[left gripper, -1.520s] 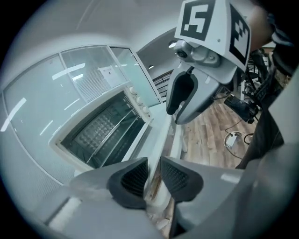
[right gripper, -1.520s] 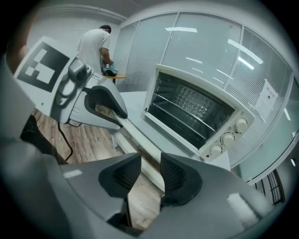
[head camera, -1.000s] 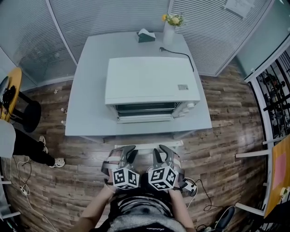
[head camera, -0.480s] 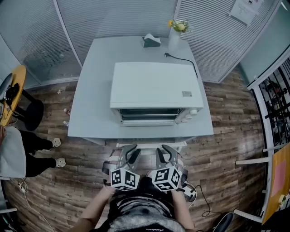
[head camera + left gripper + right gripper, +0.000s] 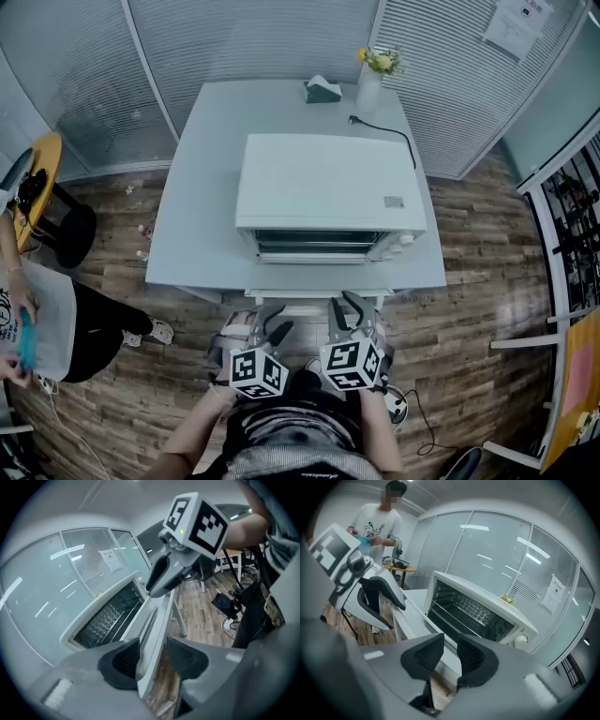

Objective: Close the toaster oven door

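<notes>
Shows the left tongs [image 5: 152, 660] just opened to full spread, with pads astride but not pressing the front rim of the dropped door [image 5: 154, 625], and the right tongs [image 5: 450, 656] slightly narrowed yet parted and empty, close by the same rim. Places both at the door's free edge, presumably for the best leverage to lift it and swing it up. Leaves the toaster oven [image 5: 328, 183] wide open on the bench [image 5: 197, 225], with cavity and rack exposed.
</notes>
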A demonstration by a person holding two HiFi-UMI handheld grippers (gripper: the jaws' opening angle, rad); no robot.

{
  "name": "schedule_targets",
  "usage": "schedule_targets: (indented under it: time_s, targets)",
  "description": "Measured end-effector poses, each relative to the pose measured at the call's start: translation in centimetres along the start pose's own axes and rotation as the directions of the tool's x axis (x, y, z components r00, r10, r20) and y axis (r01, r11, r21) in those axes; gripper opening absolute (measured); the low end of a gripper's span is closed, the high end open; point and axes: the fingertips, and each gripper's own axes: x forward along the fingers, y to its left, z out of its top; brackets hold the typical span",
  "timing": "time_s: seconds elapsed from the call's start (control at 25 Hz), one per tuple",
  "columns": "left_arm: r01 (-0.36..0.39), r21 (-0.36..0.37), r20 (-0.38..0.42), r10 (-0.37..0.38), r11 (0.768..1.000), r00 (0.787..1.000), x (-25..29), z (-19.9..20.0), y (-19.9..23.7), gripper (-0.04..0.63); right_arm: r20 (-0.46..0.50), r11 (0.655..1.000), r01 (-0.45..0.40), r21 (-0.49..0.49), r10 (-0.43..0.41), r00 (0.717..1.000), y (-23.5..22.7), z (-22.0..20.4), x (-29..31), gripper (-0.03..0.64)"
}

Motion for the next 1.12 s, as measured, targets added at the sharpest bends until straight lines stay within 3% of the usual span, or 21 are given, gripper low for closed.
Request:
schedule_targets:
  time_s: [0.12, 0.16, 0.2, 0.56, 0.8, 0.96, 1.12]
  targets:
    - [-0.043, 0.059, -0.036, 0.046, 0.997, 0.998, 0.6, -0.2, 0.8, 0.181, 0.009, 1.000, 0.003, 0.000, -0.003, 1.000, -0.4, 0.4, 0.2, 0.089]
    - [-0.056, 0.067, -0.036, 0.058, 0.996, 0.998, 0.7, -0.1, 1.2, 0.148, 0.014, 1.000, 0.006, 0.001, -0.006, 1.000, -0.5, 0.6, 0.3, 0.089]
    - [-0.061, 0.070, -0.035, 0.064, 0.996, 0.997, 0.7, 0.0, 1.6, 0.121, 0.021, 1.000, 0.011, 0.003, -0.011, 1.000, -0.7, 0.7, 0.3, 0.090]
    - [-0.058, 0.079, -0.003, 0.058, 0.995, 0.998, 0.6, 0.9, 3.5, 0.117, 0.067, 0.999, -0.036, 0.013, 0.035, 0.997, -0.8, 1.9, -0.5, 0.110]
    - [-0.052, 0.076, 0.011, 0.051, 0.996, 0.999, 0.5, 1.2, 4.4, 0.117, -0.017, 0.990, -0.107, -0.094, 0.106, 0.994, 0.5, 1.2, -0.5, 0.137]
    - [-0.056, 0.076, 0.022, 0.054, 0.996, 0.998, 0.7, 1.6, 5.2, 0.117, -0.068, 0.981, -0.077, -0.176, 0.066, 0.996, 0.5, 0.4, 0.3, 0.144]
    - [-0.073, 0.079, 0.037, 0.070, 0.994, 0.997, 0.8, 2.0, 6.2, 0.117, -0.050, 0.980, -0.022, -0.200, 0.012, 0.999, -0.4, 1.0, 0.8, 0.126]
